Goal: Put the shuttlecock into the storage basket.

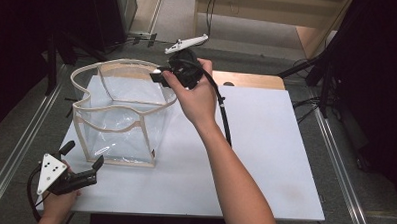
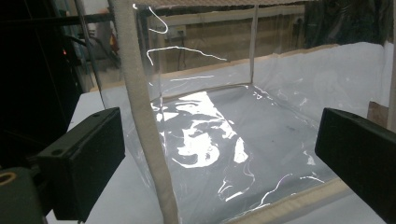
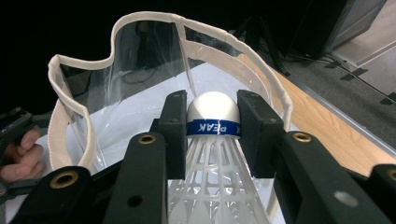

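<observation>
Right gripper (image 1: 160, 75) fingers (image 3: 254, 130), clamped on the shuttlecock (image 3: 214, 116), sit at the far rim of the clear bag (image 1: 121, 119). Bag mouth gapes wide just ahead of and below the fingers; the cream rim band (image 3: 70, 121) bounds the opening. Left gripper (image 1: 82, 163) fingers (image 2: 84, 158) stand spread; the bag's near corner seam (image 2: 149, 154) rises between them, blocking the way forward. Bare tabotop (image 1: 265, 144) beside the bag.

Dim surroundings, glare on plastic

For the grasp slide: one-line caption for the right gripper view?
Right hand-held gripper clamps a white shuttlecock by its cork, poised over the open rim of a clear plastic bag.
</observation>
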Tool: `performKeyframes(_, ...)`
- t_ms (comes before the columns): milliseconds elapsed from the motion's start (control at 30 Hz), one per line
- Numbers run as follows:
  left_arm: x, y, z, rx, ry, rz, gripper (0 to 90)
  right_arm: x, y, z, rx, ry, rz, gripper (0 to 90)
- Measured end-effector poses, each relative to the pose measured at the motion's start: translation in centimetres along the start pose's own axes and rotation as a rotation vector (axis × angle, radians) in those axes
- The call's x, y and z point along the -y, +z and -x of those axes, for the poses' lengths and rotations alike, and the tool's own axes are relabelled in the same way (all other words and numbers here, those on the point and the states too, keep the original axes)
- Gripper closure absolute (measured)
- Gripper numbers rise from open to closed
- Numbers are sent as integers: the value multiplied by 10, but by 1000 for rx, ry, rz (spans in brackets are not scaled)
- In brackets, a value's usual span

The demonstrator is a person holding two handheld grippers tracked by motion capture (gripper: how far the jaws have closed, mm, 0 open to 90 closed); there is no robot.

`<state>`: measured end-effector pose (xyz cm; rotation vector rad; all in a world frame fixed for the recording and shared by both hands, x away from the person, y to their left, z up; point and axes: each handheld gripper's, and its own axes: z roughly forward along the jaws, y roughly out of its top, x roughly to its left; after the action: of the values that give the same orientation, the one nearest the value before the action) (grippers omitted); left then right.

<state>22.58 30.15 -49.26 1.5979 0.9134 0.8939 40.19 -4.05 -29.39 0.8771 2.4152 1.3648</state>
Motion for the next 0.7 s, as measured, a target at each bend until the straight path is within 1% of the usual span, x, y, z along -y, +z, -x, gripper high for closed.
performKeyframes(200, 0, 0, 0, 1, 2, -2, 23, 2, 8, -1, 1, -13, -9, 630)
performKeyframes(333, 0, 0, 0, 1, 0, -1, 23, 5, 13, -2, -7, -18, -9, 628)
performKeyframes(400, 0, 0, 0, 1, 1, 0, 23, 6, 16, -3, -10, -30, -12, 622)
performKeyframes(433, 0, 0, 0, 1, 0, 1, 23, 7, 17, -4, -25, -40, -12, 602)
performKeyframes(467, 0, 0, 0, 1, 3, -2, 23, 7, 18, -5, -33, -47, -11, 545)
performKeyframes(500, 0, 0, 0, 2, 1, -1, 23, 8, 19, -6, -30, -51, -9, 494)
performKeyframes(533, 0, 0, 0, 2, 0, -1, 23, 8, 19, -7, -29, -57, -8, 464)
performKeyframes(600, 0, 0, 0, 2, 1, -1, 23, 9, 19, -9, -39, -72, 1, 373)
performKeyframes(700, 0, 0, 0, 1, 2, -2, 23, 9, 17, -11, -41, -92, 15, 267)
